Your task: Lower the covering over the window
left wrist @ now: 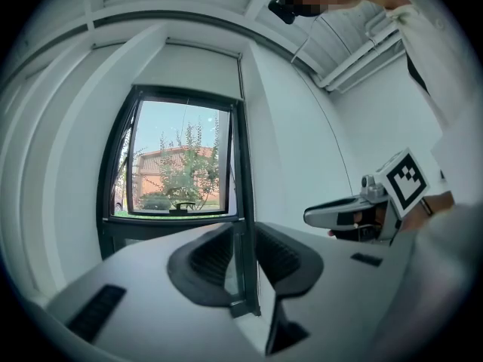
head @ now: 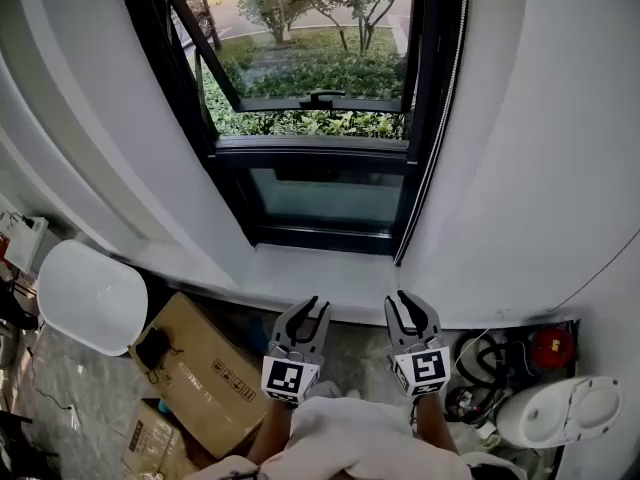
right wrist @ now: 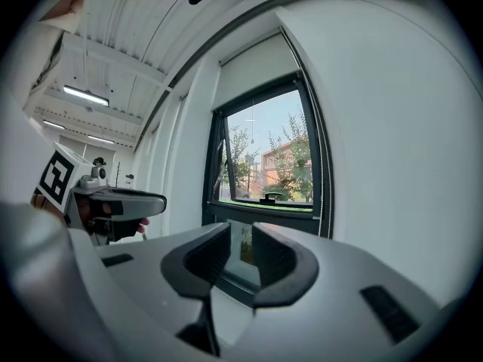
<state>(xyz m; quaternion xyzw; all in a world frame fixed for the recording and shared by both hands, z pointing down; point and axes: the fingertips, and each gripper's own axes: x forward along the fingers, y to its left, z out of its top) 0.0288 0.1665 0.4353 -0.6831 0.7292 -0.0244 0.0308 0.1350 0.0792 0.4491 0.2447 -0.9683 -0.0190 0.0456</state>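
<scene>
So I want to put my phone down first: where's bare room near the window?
The white sill, between the black window frame and its front edge, lies bare. The floor below is crowded: cardboard boxes at left, cables at right.

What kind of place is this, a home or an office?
Probably a workplace room rather than a home: cardboard boxes lie on the bare floor below the black-framed window, cables tangle nearby, and strip lights line a ribbed ceiling.
</scene>
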